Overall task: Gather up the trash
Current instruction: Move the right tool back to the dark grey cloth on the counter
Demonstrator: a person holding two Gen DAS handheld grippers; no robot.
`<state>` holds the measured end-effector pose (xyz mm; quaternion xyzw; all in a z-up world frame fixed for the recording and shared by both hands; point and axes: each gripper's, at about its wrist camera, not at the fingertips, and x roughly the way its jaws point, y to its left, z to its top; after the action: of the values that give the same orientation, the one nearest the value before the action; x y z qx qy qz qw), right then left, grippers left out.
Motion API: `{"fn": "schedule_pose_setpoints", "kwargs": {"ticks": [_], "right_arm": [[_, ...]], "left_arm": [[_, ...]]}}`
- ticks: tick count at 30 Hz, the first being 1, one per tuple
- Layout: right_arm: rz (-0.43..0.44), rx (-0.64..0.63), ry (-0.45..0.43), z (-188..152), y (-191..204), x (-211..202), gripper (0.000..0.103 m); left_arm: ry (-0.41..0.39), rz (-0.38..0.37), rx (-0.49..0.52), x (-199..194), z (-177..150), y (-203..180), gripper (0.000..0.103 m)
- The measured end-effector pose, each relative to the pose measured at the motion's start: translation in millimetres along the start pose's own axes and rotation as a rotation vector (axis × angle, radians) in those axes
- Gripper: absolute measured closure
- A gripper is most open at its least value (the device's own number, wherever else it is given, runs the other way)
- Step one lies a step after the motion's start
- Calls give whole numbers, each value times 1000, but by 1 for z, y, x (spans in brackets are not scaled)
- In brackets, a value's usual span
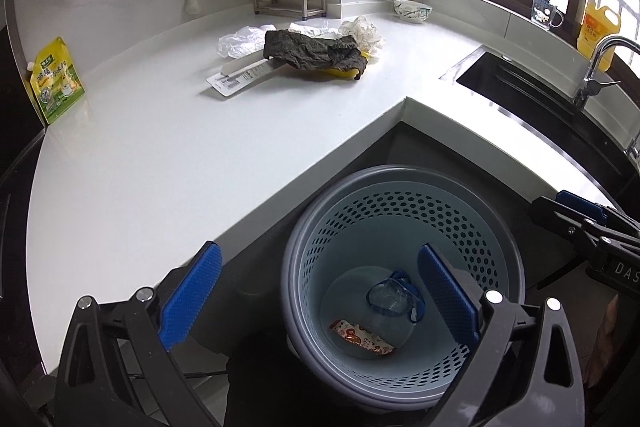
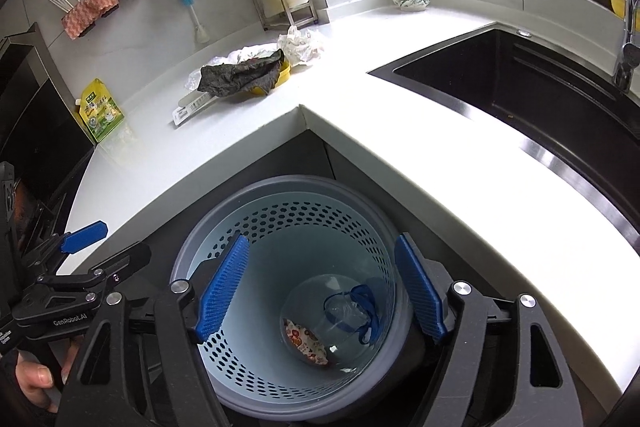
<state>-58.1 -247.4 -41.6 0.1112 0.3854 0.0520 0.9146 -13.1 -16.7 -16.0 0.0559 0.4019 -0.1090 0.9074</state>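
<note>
Both grippers hang over the bin w/ nothing between their blue pads: left gripper (image 1: 318, 293) jaws spread wide, right gripper (image 2: 322, 291) jaws also apart, a bit narrower. White L-shaped counter (image 1: 152, 147) wraps round the scene; black sink (image 2: 520, 87) is sunk in its right arm, tap at the sink's far right edge. Perforated pale-blue trash bin (image 1: 400, 211) w/ grey rim stands on the floor, tucked into the counter's inner corner, below both tools. On the bin's bottom: a clear plastic piece w/ blue cord (image 1: 394, 301) and, touching it on the near-left side, a red-patterned wrapper (image 1: 362, 339). Still on the counter, toward its back edge near the wall corner: dark grey rag (image 1: 316, 53) draped over sth yellow, crumpled white paper (image 1: 364, 31) just behind it, clear plastic bag (image 1: 240, 43) at its left, flat white barcoded package (image 1: 240, 75) poking out from under the rag toward the front. Green-yellow pouch (image 1: 56, 79) stands at the counter's far-left edge. Patterned bowl (image 1: 412, 10) sits at the back edge by the window. A person's hand (image 2: 38, 375) grips the left tool's handle.
</note>
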Motion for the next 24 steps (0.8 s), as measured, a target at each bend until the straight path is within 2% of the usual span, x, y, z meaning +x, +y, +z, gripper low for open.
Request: {"fn": "schedule_pose_setpoints", "kwargs": {"ticks": [3,6,12,17,20,24], "right_arm": [[-12,-6,-19,3,0,-1,29],[-33,-25,-43,9,2,-1,24],[-43,-57,-97,29,8,4,24],[-15,-75,-164,60,16,14,24],[-6,-94,-195,81,26,24,24],[-25,-159,-186,108,47,47,24]], "left_arm": [[-6,33,22,0,7,1,6],[-17,51,3,0,16,9,6],[-62,93,-25,2,42,27,6],[-110,119,-49,4,65,46,6],[-132,165,-51,8,79,55,6],[-172,202,-93,15,96,74,6]]}}
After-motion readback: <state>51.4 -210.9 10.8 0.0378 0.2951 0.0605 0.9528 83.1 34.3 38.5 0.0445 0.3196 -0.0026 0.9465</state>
